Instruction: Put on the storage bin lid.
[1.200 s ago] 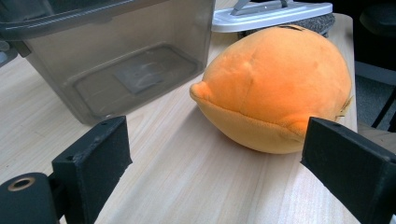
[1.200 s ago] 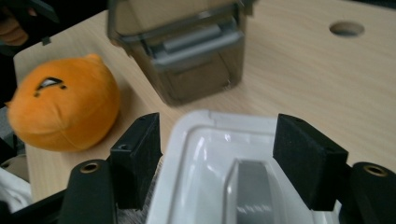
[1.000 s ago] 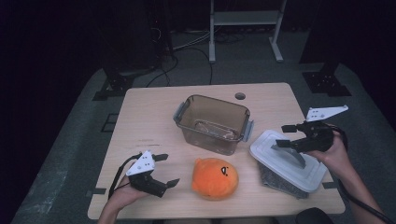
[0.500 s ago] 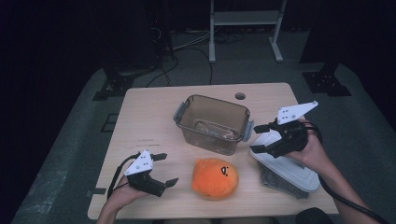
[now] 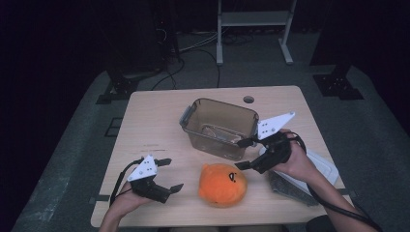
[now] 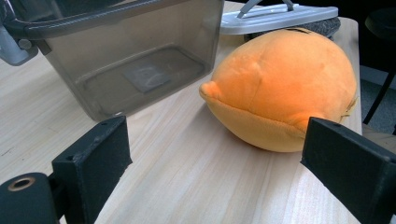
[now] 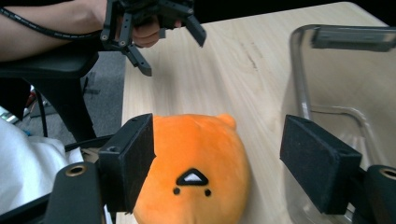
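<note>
An orange plush [image 5: 222,184] with a small face lies near the table's front edge. Left of it, my left gripper [image 5: 174,174] rests open, and in the left gripper view the plush [image 6: 280,84] lies just beyond the jaws, toward the right one. My right gripper [image 5: 238,154] hovers open between the plush and the clear plastic bin [image 5: 220,128]. In the right gripper view the plush [image 7: 196,158] sits below and between the spread jaws, untouched. The bin holds nothing but a label on its floor.
A white lid [image 5: 321,164] with a handle lies on a grey pad [image 5: 287,186] at the front right, under the person's right hand. The wooden table [image 5: 154,125] has a cable hole [image 5: 248,99] at the back. A dark floor surrounds it.
My right gripper has moved left from above the white lid to the gap between the bin and the plush. The left gripper has stayed in place.
</note>
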The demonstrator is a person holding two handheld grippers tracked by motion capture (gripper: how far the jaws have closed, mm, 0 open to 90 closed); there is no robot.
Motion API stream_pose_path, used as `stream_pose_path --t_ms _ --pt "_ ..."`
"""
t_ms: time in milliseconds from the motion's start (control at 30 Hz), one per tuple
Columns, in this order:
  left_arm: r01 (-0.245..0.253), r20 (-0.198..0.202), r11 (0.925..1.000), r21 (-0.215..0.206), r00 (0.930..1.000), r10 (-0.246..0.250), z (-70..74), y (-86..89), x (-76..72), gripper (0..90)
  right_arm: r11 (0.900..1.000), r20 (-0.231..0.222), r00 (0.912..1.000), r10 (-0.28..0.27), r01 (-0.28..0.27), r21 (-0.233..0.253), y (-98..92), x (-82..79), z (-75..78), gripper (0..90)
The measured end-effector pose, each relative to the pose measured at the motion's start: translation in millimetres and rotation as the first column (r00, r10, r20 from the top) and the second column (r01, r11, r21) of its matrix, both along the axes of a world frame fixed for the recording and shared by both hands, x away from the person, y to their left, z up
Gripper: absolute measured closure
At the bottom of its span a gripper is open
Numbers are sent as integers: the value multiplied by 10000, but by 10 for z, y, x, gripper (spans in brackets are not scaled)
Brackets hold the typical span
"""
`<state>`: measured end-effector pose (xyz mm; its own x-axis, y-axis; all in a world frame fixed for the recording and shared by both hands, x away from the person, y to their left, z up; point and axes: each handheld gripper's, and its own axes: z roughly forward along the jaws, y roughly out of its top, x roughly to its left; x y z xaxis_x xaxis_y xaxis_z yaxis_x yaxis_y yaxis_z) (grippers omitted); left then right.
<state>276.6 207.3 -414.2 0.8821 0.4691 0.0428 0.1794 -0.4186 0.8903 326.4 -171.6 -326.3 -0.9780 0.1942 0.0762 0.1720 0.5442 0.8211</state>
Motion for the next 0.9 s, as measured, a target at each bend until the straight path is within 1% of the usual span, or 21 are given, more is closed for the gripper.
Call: stream_pose_path --t_ms 200,533,667,733,900 --pt "-63 22 10000 56 10000 63 -6 22 13 71 9993 -227 9991 350 -353 -151 180 1 -133 251" --pt "-183 -25 9998 75 9998 183 -24 43 25 71 9966 -359 9968 716 -730 -393 398 -1 -297 250" --pt "-282 -2 9995 120 9996 282 -29 49 29 71 9946 -409 9957 834 -857 -585 475 -10 -368 250" --pt "-356 -14 9994 50 9994 356 -33 55 36 71 9933 -388 9955 867 -894 -736 520 -22 -418 250" --pt "-411 -35 9991 50 9991 412 -43 70 41 71 9895 -493 9941 968 -1014 -1026 607 -20 -543 250"
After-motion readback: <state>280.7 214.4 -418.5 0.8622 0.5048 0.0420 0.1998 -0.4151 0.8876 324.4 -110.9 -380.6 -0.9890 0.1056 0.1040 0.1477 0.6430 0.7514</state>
